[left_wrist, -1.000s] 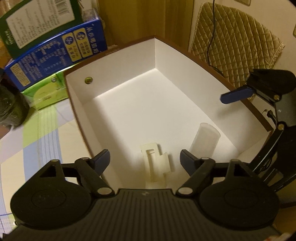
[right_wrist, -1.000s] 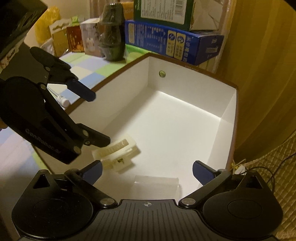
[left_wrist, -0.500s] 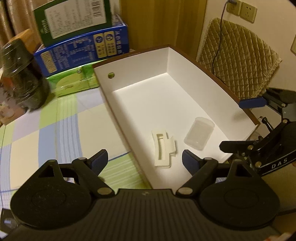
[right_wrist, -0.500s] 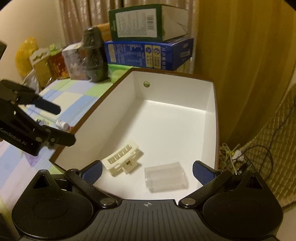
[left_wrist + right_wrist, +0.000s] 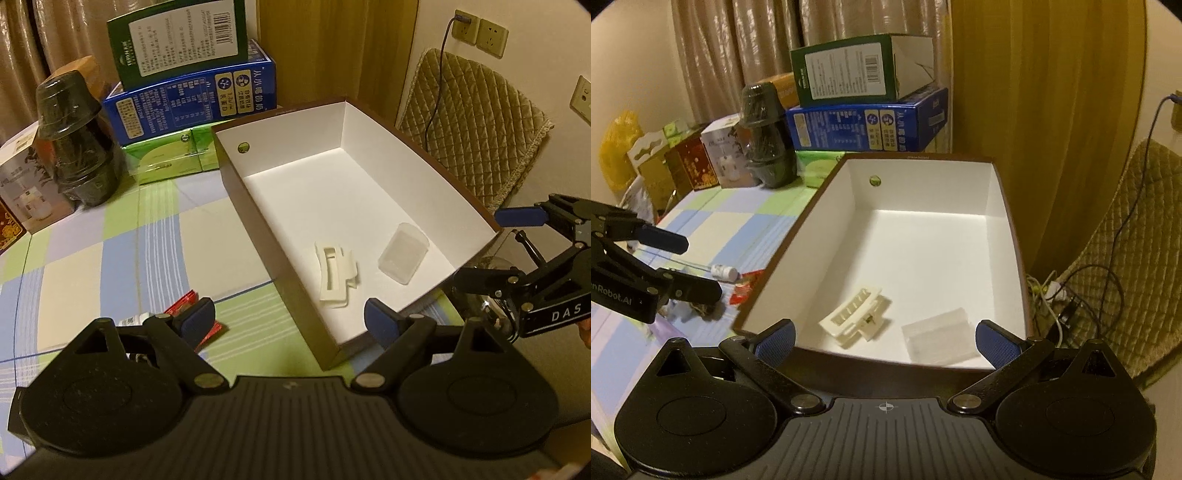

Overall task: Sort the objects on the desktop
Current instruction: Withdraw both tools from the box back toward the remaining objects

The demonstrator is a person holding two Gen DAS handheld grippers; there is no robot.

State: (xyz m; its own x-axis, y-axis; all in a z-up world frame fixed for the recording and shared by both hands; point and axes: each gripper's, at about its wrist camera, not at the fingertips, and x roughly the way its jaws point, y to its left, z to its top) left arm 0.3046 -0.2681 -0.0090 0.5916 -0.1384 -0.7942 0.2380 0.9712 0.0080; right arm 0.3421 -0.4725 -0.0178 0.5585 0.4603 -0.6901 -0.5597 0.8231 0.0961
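Observation:
A brown box with a white inside [image 5: 255, 206] [image 5: 798, 236] stands on the checked tablecloth. On its floor lie a cream hair clip [image 5: 336, 275] [image 5: 855, 319] and a clear plastic case [image 5: 402, 253] [image 5: 938, 338], a little apart. My left gripper [image 5: 288, 321] [image 5: 687, 266] hovers open over the box's near left corner, nothing between its fingers. My right gripper [image 5: 886, 341] [image 5: 498, 247] hangs open and empty above the box's near wall. A red packet [image 5: 192, 306] [image 5: 744, 291] and a small white-capped tube [image 5: 724, 272] lie on the cloth left of the box.
Green [image 5: 177, 40] and blue [image 5: 192, 103] cartons are stacked behind the box, with a dark wrapped appliance [image 5: 77, 140] and small gift boxes [image 5: 690, 166] to their left. A quilted chair cushion [image 5: 472, 125] and loose cables [image 5: 1052, 291] sit off the table's right edge.
Both grippers have drawn back and up out of the box, staying open. The clip and the clear case stay on the box floor. The red packet and tube have come into view.

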